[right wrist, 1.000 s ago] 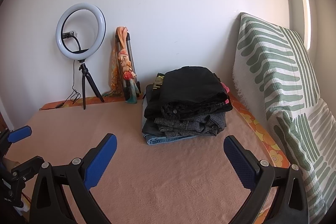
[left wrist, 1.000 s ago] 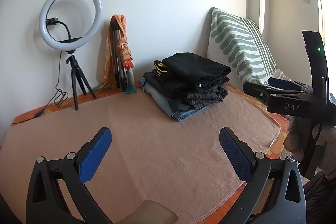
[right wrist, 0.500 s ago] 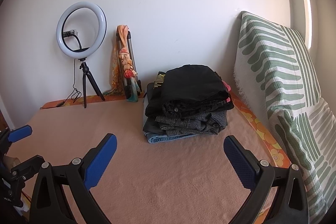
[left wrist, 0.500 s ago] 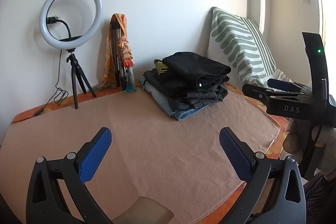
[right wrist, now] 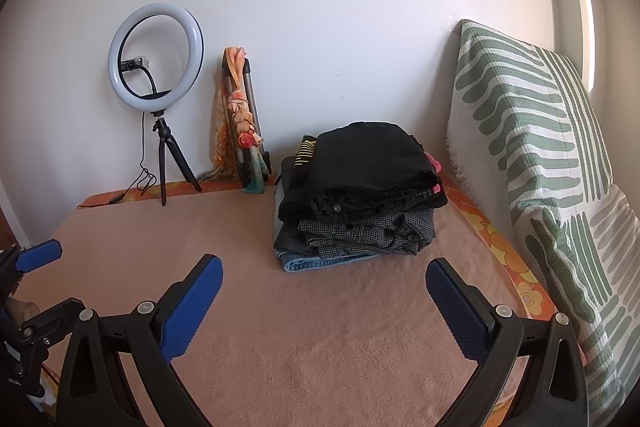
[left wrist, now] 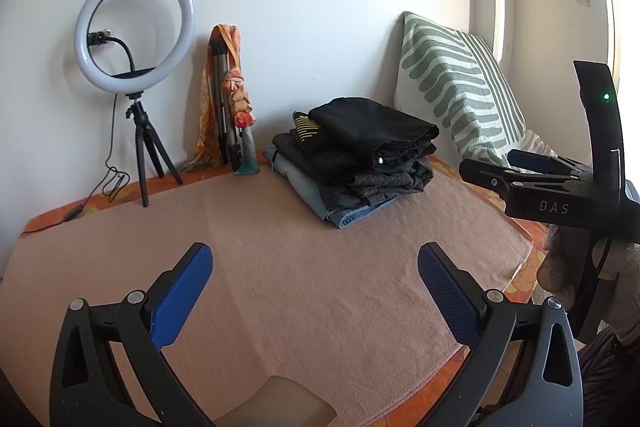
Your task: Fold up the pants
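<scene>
A stack of folded clothes (left wrist: 356,159) sits at the back of a bed covered with a peach blanket (left wrist: 300,287). Black pants lie on top, a grey checked piece and blue jeans below. The stack also shows in the right wrist view (right wrist: 356,195). My left gripper (left wrist: 314,283) is open and empty, above the blanket's near part. My right gripper (right wrist: 324,291) is open and empty, in front of the stack. The right gripper also shows at the right edge of the left wrist view (left wrist: 520,169).
A ring light on a small tripod (left wrist: 134,67) stands at the back left, its cable trailing on the bed. A folded tripod wrapped in an orange scarf (left wrist: 228,99) leans on the wall. A green-striped pillow (right wrist: 540,163) stands along the right side.
Both views have shifted very slightly; the stack sits marginally higher in the right wrist view. Both grippers stay open and empty.
</scene>
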`<control>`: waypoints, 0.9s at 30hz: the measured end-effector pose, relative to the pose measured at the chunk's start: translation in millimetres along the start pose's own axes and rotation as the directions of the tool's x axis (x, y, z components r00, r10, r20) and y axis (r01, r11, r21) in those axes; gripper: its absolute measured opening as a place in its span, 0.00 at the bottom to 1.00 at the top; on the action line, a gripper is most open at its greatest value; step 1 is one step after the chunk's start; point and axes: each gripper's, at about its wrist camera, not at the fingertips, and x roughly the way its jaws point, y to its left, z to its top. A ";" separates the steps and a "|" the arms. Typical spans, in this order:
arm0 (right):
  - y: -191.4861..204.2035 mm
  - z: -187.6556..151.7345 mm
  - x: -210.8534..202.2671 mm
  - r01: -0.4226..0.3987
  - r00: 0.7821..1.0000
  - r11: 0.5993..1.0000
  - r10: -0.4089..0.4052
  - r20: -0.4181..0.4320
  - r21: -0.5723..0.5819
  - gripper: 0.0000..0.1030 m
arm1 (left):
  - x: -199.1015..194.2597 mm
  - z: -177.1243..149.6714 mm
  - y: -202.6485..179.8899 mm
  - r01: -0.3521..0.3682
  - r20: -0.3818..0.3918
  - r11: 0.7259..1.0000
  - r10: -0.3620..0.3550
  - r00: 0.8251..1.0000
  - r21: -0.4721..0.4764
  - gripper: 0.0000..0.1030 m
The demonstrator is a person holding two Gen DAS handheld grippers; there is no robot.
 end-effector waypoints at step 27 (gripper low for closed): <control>3.7 -1.8 4.3 -0.014 1.000 1.000 0.014 -0.009 -0.007 1.00 | -0.3 -0.8 8.1 -0.006 -0.004 1.000 0.006 1.000 0.000 0.99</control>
